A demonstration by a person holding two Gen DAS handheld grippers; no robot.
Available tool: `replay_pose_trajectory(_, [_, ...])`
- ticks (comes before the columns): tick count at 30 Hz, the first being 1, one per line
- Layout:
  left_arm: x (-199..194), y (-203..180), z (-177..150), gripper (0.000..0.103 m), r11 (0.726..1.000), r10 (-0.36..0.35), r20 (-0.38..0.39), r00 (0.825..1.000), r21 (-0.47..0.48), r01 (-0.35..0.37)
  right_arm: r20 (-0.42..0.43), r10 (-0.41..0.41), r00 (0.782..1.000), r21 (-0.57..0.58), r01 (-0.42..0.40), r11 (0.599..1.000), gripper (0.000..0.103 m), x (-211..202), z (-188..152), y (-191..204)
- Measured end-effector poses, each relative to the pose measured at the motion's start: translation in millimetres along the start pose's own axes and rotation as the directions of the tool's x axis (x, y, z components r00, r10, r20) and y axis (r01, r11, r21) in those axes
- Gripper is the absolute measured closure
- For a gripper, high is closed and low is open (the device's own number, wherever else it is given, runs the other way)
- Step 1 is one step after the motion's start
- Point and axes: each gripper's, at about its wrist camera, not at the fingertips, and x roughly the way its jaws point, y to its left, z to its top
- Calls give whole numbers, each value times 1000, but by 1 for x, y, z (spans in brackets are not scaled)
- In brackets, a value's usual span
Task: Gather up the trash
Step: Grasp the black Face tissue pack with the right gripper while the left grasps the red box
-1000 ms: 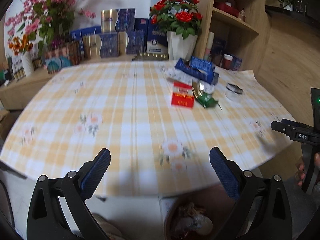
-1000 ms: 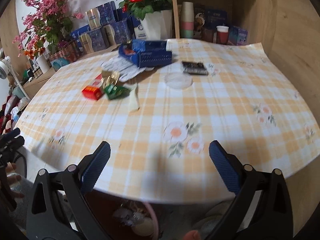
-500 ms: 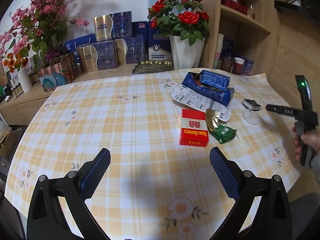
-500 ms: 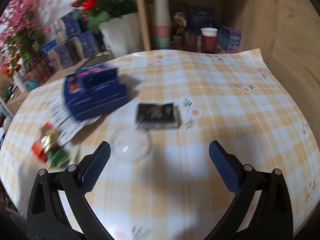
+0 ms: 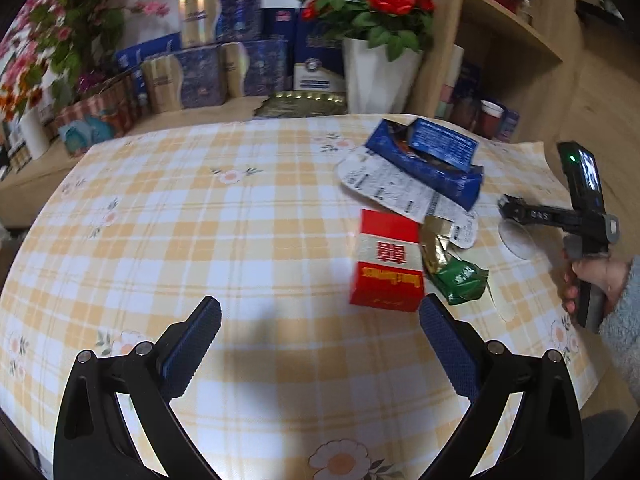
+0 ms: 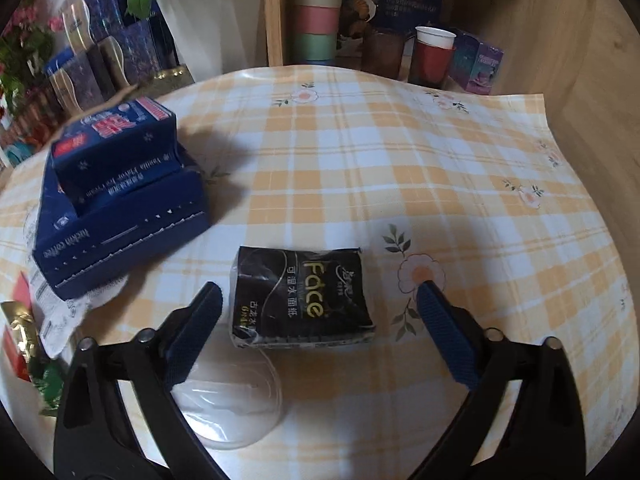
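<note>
None of the trash is collected: my right claw (image 6: 318,320), empty, is closing around the black pack (image 6: 302,298) beside the blue box (image 6: 120,216); my left claw (image 5: 320,342) gapes empty.

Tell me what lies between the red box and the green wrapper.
A crumpled gold foil wrapper lies between the red box and the green wrapper, in the left wrist view.

Left of the fingers, red box (image 6: 16,300) and green wrapper (image 6: 50,384) cut off at the edge; leaflet (image 6: 60,316) half hidden under blue boxes (image 6: 120,216).
</note>
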Motion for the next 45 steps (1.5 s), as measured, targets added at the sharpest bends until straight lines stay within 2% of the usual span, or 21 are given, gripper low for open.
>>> replay_pose_trajectory(1, [2,-2,0,6,1000,-4,-2,1000,12,4,2,-3,1000,-19,3,1000,38,0,-2,3])
replay_pose_trajectory(4, [12,-8,0,6,999,-30,-23,999,23,31,73,10,997,-56,-6,998,38,-14,-8,11])
replay_pose_trajectory(8, [25,-10,2,6,997,-78,-50,996,-17,78,181,44,983,-90,-28,996,38,-37,-20,17])
replay_pose_trajectory(12, [38,-19,8,6,995,-95,-67,993,6,95,224,58,973,-104,-36,994,38,-47,-24,19])
replay_pose_trajectory(15, [54,-33,12,8,994,-76,-110,991,68,84,215,71,974,-94,-52,994,38,-46,-22,17])
replay_pose_trajectory(18, [67,-40,16,14,991,-66,-149,987,102,82,203,89,975,-63,-77,995,38,-44,-21,11])
replay_pose_trajectory(21, [80,-38,21,20,994,-55,-189,980,86,73,200,99,975,-34,-94,995,38,-43,-20,5])
replay_pose_trajectory(23, [89,-33,25,27,996,-63,-215,975,50,75,198,102,975,-24,-99,995,38,-43,-20,4])
replay_pose_trajectory(27, [97,-30,32,29,997,-54,-223,973,44,65,201,106,974,-33,-101,994,38,-43,-21,5])
replay_pose_trajectory(30, [104,-35,38,29,995,-41,-224,974,79,59,201,105,974,-47,-98,994,38,-42,-21,7])
replay_pose_trajectory(31, [105,-37,38,32,994,-37,-222,974,91,58,201,105,974,-52,-96,994,38,-42,-21,8])
replay_pose_trajectory(32, [105,-39,39,43,992,-33,-217,976,111,58,202,104,974,-54,-95,994,38,-43,-21,8])
replay_pose_trajectory(34, [103,-42,40,44,990,-29,-209,978,127,57,202,105,974,-58,-95,994,38,-43,-21,9])
replay_pose_trajectory(37, [94,-37,38,45,993,-58,-192,980,91,77,201,110,973,-66,-99,993,38,-43,-21,9])
replay_pose_trajectory(45, [43,-10,23,45,998,-61,-141,988,13,63,190,78,979,-108,-58,992,38,-44,-20,18])
